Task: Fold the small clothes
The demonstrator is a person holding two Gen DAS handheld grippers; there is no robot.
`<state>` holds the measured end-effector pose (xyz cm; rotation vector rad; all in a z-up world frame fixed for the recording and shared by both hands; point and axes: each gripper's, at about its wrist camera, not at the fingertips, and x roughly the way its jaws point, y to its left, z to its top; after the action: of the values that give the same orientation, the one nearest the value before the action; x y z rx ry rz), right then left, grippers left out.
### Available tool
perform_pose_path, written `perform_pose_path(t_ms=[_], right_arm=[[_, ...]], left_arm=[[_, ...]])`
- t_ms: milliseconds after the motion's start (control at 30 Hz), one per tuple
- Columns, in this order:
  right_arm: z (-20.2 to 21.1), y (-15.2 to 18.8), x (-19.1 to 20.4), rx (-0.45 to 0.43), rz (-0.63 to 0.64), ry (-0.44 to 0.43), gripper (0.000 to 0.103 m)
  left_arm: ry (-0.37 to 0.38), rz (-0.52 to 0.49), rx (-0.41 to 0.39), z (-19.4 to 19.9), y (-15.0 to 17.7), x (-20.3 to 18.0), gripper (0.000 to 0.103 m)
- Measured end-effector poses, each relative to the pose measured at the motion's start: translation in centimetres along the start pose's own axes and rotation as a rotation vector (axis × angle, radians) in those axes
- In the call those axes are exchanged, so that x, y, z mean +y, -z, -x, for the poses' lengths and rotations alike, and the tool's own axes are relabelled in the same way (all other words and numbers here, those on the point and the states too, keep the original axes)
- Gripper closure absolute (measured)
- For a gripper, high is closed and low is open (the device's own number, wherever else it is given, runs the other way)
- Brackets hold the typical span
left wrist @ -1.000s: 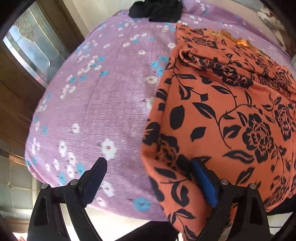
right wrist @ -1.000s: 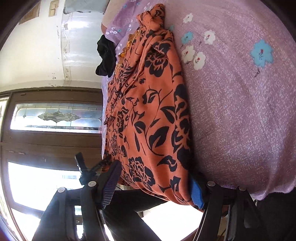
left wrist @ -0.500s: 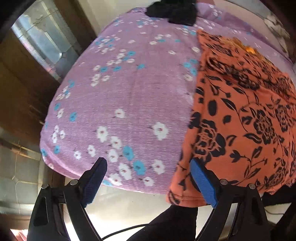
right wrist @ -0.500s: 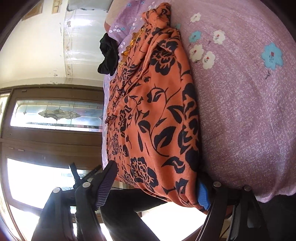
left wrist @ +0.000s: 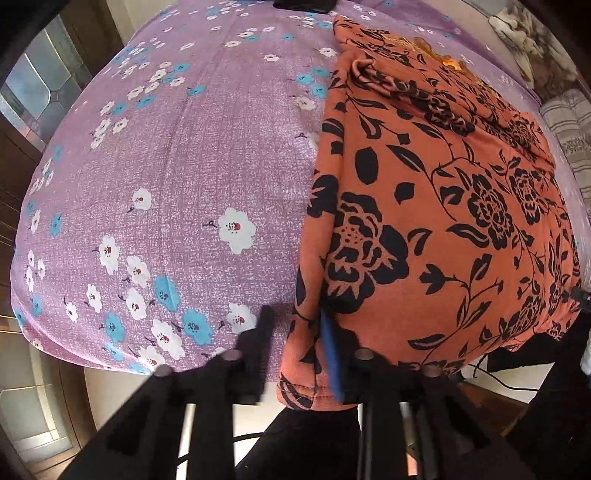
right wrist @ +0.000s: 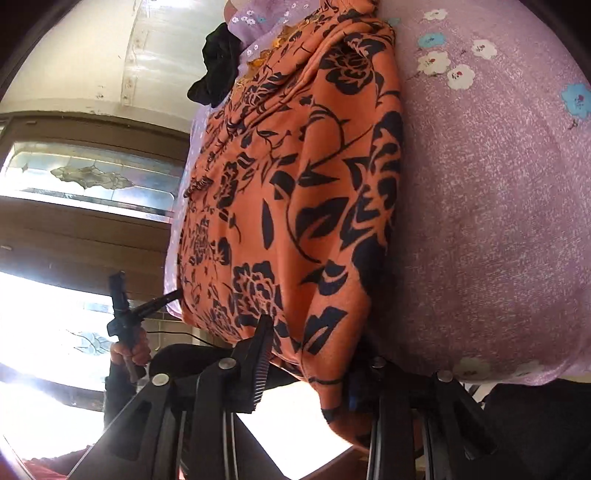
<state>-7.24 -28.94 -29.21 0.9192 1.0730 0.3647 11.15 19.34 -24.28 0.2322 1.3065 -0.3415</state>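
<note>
On the bed's purple sheet [left wrist: 192, 155], the orange garment [left wrist: 424, 206] lies — left claw [left wrist: 297, 350] and right claw [right wrist: 306, 363] each part-closed around its near hem, grip uncertain — only the right view showing a window [right wrist: 85, 177].

A bed [left wrist: 192, 177] covered in a purple floral sheet carries the clothes. An orange garment with black flowers [left wrist: 436, 206] lies on its right half, its near edge hanging over the side. A black garment [left wrist: 303, 3] lies at the far edge.
</note>
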Motion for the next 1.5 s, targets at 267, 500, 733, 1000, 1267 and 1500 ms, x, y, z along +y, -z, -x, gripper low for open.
perform_pose_path(t_ms=[267, 500, 733, 1000, 1267, 1500], right_arm=[[-2.6, 2.3, 1.5, 0.084, 0.078, 0.097, 0.084], [-3.7, 2.7, 1.0, 0.159, 0.042, 0.08, 0.09], [-2.1, 1.8, 3.5, 0.061, 0.132, -0.011, 0.091], [4.2, -4.3, 7.9, -0.268, 0.319, -0.03, 0.092], [6.5, -18.6, 8.3, -0.573, 0.229, -0.007, 0.093], [3.1, -29.7, 0.6, -0.565, -0.036, 0.023, 0.092]], left_arm=[[0.011, -0.104, 0.032, -0.2, 0.7, -1.6, 0.081], [-0.038, -0.164, 0.031, 0.1, 0.8, -4.0, 0.091], [-0.033, -0.181, 0.037, -0.1, 0.3, -6.4, 0.096], [0.171, -0.07, -0.208, 6.9, -4.5, -5.2, 0.097], [0.204, 0.059, -0.354, 8.4, -18.5, -2.7, 0.097], [0.191, 0.243, -0.334, 0.9, -30.3, -2.7, 0.093]])
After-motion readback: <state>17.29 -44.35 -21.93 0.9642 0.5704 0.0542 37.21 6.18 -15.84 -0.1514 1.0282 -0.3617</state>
